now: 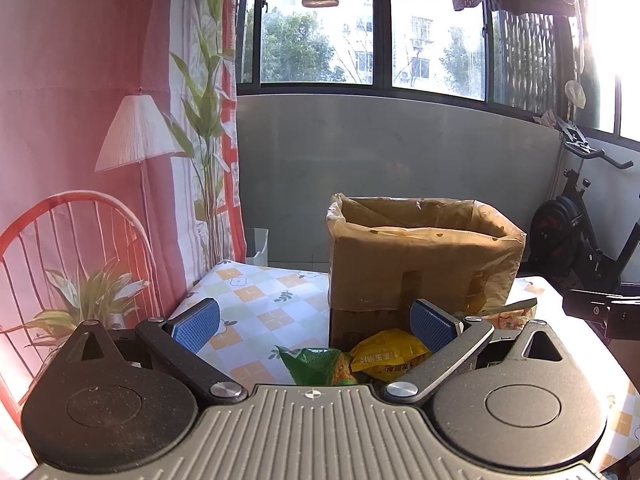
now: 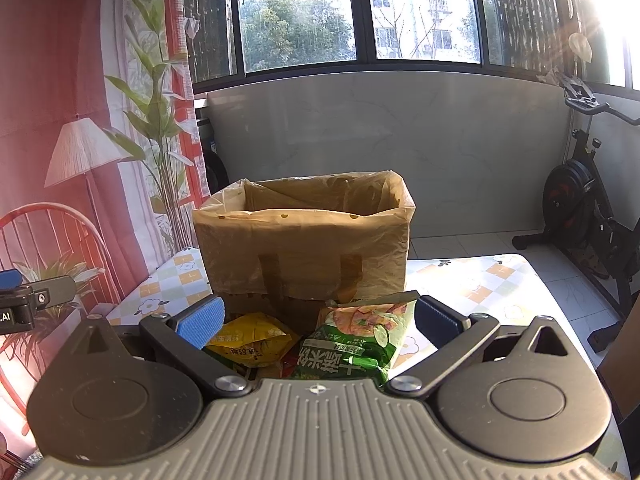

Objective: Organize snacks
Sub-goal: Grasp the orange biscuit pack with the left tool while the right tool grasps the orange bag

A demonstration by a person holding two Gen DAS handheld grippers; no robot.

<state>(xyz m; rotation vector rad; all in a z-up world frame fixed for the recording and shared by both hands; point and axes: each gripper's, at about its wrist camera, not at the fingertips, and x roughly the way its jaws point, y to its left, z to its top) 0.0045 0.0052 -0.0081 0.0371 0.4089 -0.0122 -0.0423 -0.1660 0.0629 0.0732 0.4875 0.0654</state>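
Note:
A cardboard box lined with a clear plastic bag (image 1: pixel 420 264) (image 2: pixel 304 252) stands open on the checked tablecloth. Snack packets lie in front of it: a yellow corn packet (image 1: pixel 390 354) (image 2: pixel 252 338), a green corn packet (image 1: pixel 320 366), and a green-and-white chips packet (image 2: pixel 356 340). My left gripper (image 1: pixel 316 326) is open and empty, hovering above the yellow and green packets. My right gripper (image 2: pixel 318 320) is open and empty, just above the chips packet. Each gripper's side shows at the other view's edge.
The table (image 1: pixel 256 300) (image 2: pixel 492 284) carries a pastel checked cloth with flowers. A printed red curtain hangs at the left (image 1: pixel 80 120). An exercise bike (image 2: pixel 588 208) stands on the tiled floor at the right. A white bin (image 1: pixel 256 246) sits behind the table.

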